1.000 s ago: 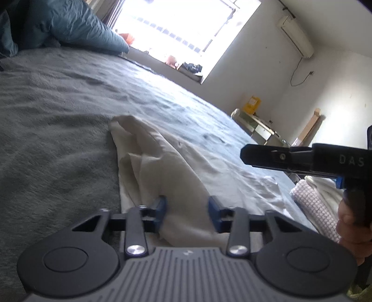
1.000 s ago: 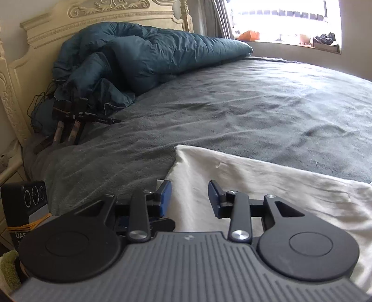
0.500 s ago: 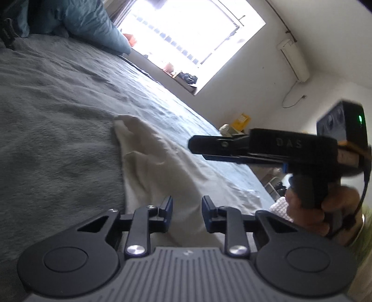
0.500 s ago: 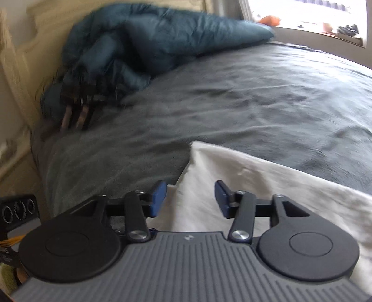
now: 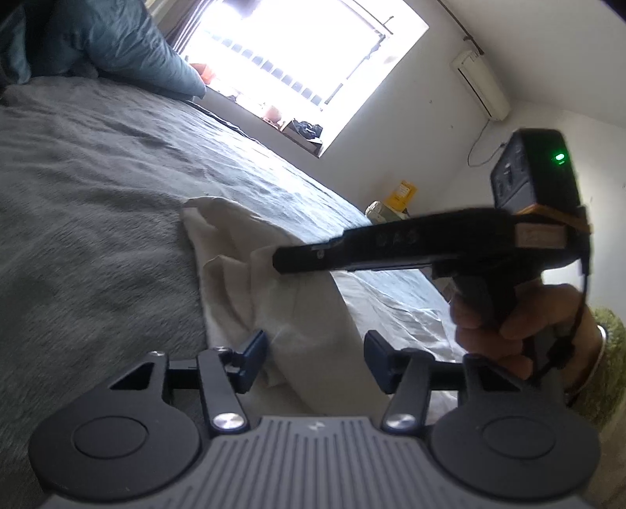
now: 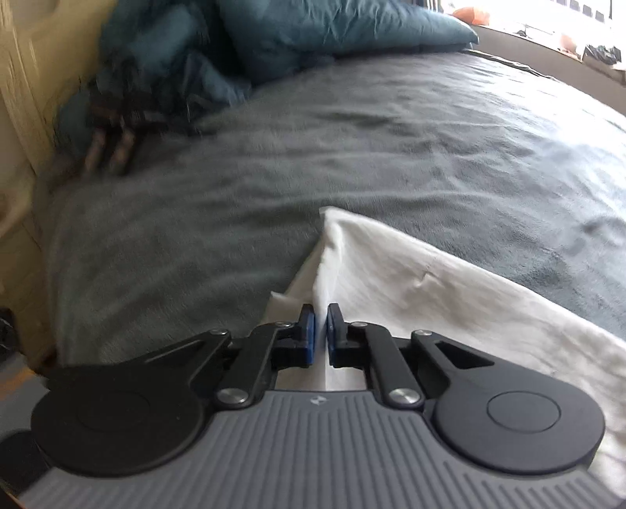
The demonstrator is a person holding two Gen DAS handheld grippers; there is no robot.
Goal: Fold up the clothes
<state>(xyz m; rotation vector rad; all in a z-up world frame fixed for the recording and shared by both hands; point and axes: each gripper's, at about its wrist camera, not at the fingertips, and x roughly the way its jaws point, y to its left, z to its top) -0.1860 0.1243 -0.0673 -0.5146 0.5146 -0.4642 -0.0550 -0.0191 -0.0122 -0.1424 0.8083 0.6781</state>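
Observation:
A cream garment [image 5: 297,313] lies crumpled lengthwise on the grey-green bed [image 5: 98,235]. My left gripper [image 5: 317,352] sits low at its near end, jaws opening. A ridge of the cloth runs between the pads, and neither pad presses on it. Held by a hand [image 5: 500,325], my right gripper [image 5: 279,263] reaches in from the right, its tip at the garment's middle. In the right wrist view the right gripper [image 6: 321,333] is shut on a raised fold at the garment's [image 6: 430,289] left edge, near its corner.
A teal duvet [image 6: 313,27] is heaped against the cream headboard [image 6: 27,78], with dark clip-like objects [image 6: 113,145] beside it. A bright window [image 5: 305,58] lies beyond the bed's far side. The bed's edge runs along the right, with a yellow item [image 5: 403,192] by the wall.
The left jaws have spread wider around the cloth. The right gripper swung in over the garment and dropped to it, then snapped shut on a fold at its edge.

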